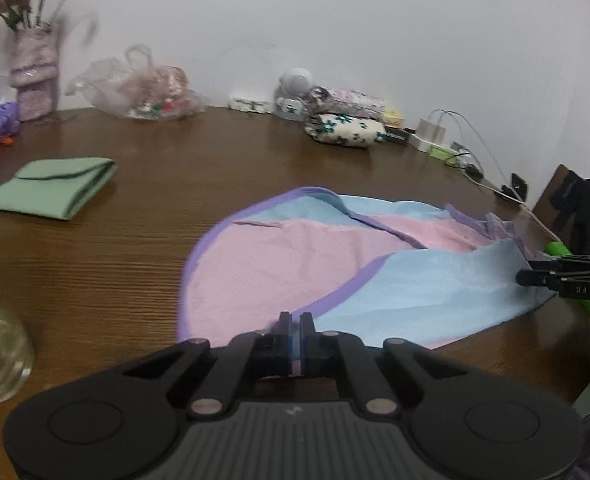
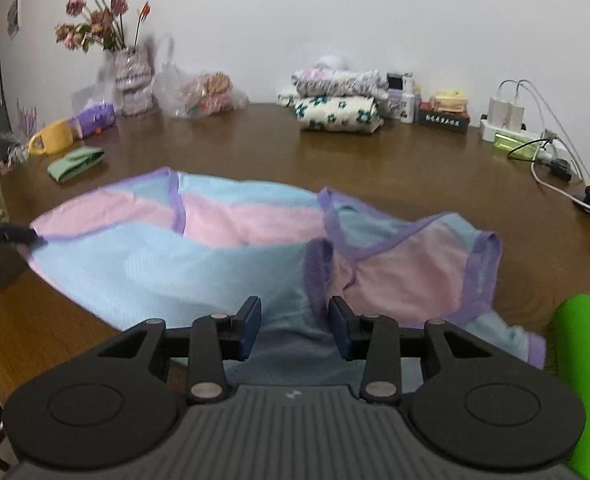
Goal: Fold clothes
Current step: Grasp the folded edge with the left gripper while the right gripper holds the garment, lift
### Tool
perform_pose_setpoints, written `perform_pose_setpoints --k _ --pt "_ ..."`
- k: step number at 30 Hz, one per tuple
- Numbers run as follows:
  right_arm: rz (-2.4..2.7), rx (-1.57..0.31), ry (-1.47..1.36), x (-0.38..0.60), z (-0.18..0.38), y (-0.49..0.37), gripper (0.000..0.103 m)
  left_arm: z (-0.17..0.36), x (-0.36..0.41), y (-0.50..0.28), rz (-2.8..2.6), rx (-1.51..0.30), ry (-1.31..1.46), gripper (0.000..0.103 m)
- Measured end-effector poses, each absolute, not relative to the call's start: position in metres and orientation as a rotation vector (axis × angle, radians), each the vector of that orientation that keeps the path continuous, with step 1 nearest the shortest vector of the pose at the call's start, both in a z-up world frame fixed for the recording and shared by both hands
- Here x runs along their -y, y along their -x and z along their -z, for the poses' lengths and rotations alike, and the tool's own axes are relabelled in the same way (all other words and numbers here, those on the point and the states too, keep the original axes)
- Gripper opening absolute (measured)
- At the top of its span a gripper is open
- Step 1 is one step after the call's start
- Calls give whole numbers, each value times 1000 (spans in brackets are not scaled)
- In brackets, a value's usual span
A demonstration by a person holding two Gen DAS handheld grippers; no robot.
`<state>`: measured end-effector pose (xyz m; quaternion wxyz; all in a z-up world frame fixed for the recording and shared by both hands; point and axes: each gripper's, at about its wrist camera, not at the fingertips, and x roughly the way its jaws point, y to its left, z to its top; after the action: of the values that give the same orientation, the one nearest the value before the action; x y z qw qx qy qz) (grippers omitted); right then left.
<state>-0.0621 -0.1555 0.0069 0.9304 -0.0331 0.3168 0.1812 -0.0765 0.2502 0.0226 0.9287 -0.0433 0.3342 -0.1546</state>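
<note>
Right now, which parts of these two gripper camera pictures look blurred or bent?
Left wrist view: the flower vase at far left is smeared, the table edge bows from fisheye, and the pastel garment is soft. Right wrist view: the flowers and plastic bag are blurry, while the right gripper reads sharp.

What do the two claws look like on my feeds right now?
Both match: the left claw and right claw have black linkage arms with silver pivot pins, blue pads inside the fingertips, and a ribbed grey body bearing a small white logo between two round black housings.
</note>
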Motion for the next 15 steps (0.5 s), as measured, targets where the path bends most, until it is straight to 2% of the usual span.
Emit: perform_pose_setpoints --k 2,4,5,6,7,10,11,12,15 --pt "-367 -651 77 154 -5 63 39 -23 -252 80 312 -666 92 4" --pt "-364 -651 81 153 -5 64 39 -25 -254 82 303 -629 96 17" --pt "-363 -650 86 152 -5 64 39 -26 -255 80 307 -622 102 32" --pt "-362 -650 90 152 -5 65 40 -26 -255 77 311 -621 102 41" --pt "-361 -649 94 151 -4 65 40 -26 -254 73 319 -627 90 43" --pt "-361 -649 99 151 -5 66 40 -21 -247 62 353 -679 26 39" --pt "-360 -650 97 152 -5 66 40 -19 -246 59 366 -701 4 35" --pt "-360 -649 96 152 -5 67 40 -18 -245 59 370 -704 -15 25" --pt "-357 -642 103 151 -4 69 41 -16 -247 59 375 -716 -12 5"
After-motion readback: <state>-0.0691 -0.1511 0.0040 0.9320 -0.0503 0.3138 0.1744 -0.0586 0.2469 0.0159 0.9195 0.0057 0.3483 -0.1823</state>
